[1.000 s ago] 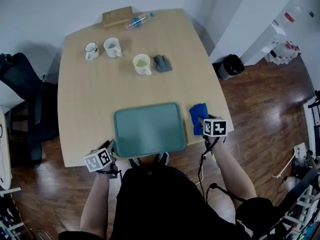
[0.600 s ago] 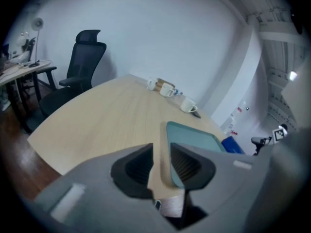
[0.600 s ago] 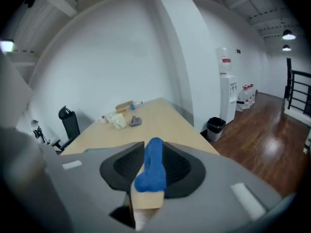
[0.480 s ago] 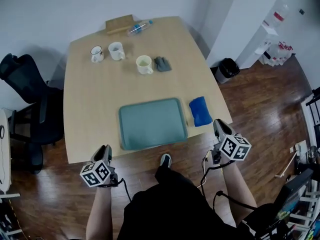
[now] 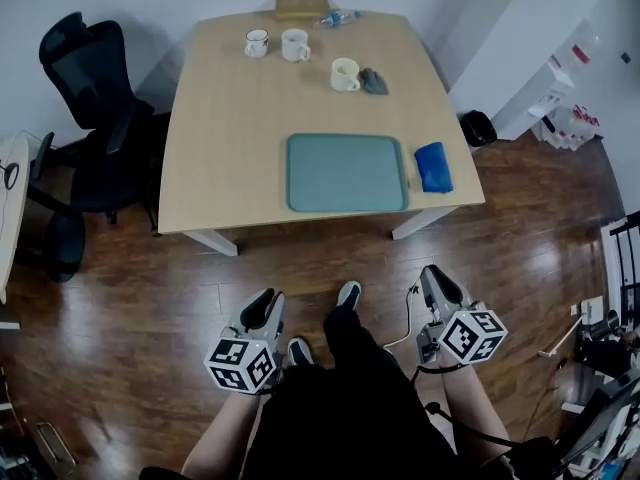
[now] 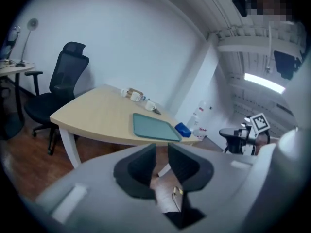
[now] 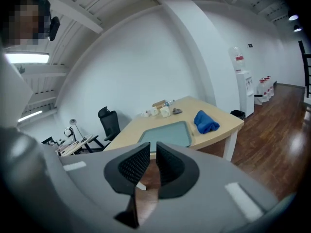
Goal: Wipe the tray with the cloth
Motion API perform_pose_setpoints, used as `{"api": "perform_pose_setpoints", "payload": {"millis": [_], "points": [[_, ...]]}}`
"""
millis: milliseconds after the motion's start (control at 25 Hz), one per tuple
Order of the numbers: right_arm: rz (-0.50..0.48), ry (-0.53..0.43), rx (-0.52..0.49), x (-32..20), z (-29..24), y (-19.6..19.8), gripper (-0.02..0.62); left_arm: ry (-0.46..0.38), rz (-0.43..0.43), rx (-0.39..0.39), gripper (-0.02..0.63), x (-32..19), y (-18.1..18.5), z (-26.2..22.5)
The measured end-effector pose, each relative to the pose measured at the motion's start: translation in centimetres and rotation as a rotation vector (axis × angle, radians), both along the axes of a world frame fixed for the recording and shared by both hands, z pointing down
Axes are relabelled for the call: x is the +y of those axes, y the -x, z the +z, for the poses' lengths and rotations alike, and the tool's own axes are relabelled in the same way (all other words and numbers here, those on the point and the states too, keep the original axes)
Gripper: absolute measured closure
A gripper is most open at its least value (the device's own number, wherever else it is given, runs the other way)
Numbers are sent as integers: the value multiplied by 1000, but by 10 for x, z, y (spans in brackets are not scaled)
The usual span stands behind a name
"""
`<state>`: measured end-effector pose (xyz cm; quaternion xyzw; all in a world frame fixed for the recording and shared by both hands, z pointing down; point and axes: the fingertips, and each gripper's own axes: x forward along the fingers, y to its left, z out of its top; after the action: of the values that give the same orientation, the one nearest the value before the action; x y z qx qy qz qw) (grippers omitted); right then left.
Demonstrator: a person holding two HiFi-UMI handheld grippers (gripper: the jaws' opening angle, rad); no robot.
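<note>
The teal tray (image 5: pixel 346 172) lies flat near the front edge of the wooden table (image 5: pixel 230 138). A folded blue cloth (image 5: pixel 433 166) rests on the table just right of it. Both grippers hang over the wood floor, well short of the table. My left gripper (image 5: pixel 262 306) has its jaws nearly together with nothing between them. My right gripper (image 5: pixel 432 276) has just been closing and is shut on nothing. From the left gripper view the tray (image 6: pixel 151 126) and cloth (image 6: pixel 183 129) lie far ahead, and the right gripper view shows the tray (image 7: pixel 166 132) and cloth (image 7: pixel 206 122) likewise.
At the table's far end stand three cups (image 5: pixel 295 44), a grey rag (image 5: pixel 375 81), a wooden block (image 5: pixel 301 6) and a bottle (image 5: pixel 340 17). A black office chair (image 5: pixel 90 118) stands left of the table, a black bin (image 5: pixel 478 126) to its right.
Both grippers have drawn back from the table's front edge to over the floor. The right gripper has left the blue cloth, which stays beside the tray. The table now sits farther off.
</note>
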<state>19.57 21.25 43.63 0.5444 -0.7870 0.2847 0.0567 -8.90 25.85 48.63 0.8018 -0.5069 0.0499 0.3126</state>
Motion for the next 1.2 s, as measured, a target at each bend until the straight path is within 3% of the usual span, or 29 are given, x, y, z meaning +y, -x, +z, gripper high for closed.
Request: {"api": "perform_pose_setpoints", "payload": {"millis": [160, 360, 480, 640, 1200], "points": [[-30, -16, -7, 37, -3, 8, 552, -41, 82, -35, 525, 29, -23, -11], [-53, -46, -23, 48, -14, 1, 552, -129, 83, -67, 525, 32, -52, -48], [-81, -45, -37, 57, -18, -4, 561, -130, 111, -35, 526, 40, -82, -60], [-84, -55, -34, 65, -14, -21, 563, -126, 143, -58, 526, 48, -113, -59], [-86, -61, -9, 73, -10, -36, 563, -107, 133, -88, 529, 57, -118, -59]]}}
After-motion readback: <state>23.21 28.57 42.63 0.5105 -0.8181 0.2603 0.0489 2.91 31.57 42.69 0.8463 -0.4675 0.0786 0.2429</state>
